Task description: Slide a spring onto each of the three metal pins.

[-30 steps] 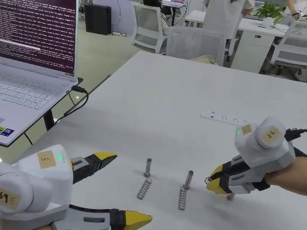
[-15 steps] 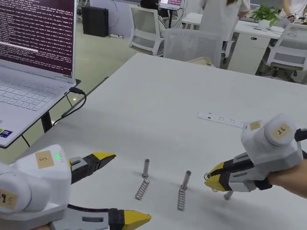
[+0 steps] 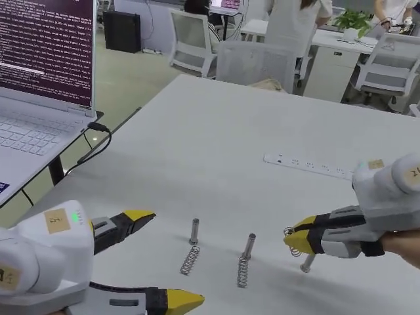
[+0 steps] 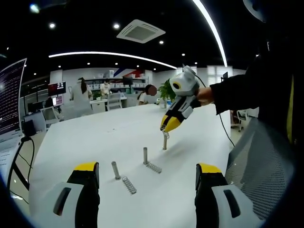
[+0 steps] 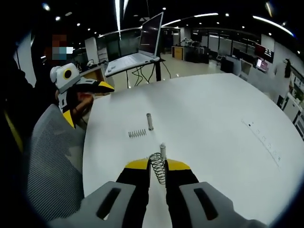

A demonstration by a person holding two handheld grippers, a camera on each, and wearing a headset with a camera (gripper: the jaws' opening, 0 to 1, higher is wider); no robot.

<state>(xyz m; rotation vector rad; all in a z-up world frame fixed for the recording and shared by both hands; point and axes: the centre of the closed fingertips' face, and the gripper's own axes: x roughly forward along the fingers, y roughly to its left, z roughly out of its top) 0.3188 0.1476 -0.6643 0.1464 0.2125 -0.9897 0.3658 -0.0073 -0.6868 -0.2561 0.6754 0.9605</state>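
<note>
Three short metal pins stand on the white table: one on the left (image 3: pixel 194 231), one in the middle (image 3: pixel 249 246), and one on the right (image 3: pixel 307 262) just under my right gripper (image 3: pixel 292 241). That gripper is shut on a small spring (image 5: pixel 157 167), held upright between its yellow tips, with a pin (image 5: pixel 163 149) just beyond them. Two springs lie flat, one (image 3: pixel 189 260) by the left pin and one (image 3: pixel 243 271) by the middle pin. My left gripper (image 3: pixel 164 258) hovers open at the near left, nothing between its fingers; its own view shows the pins (image 4: pixel 145 155) ahead.
An open laptop (image 3: pixel 39 79) sits on a stand to the left, its cable (image 3: pixel 92 141) hanging by the table edge. A white power strip (image 3: pixel 308 165) lies farther back on the table (image 3: pixel 216 131). Office chairs and people are beyond.
My right gripper has lifted slightly and drifted right with the spring, away from the middle pin. The left gripper has stayed open in place. The head camera has shifted.
</note>
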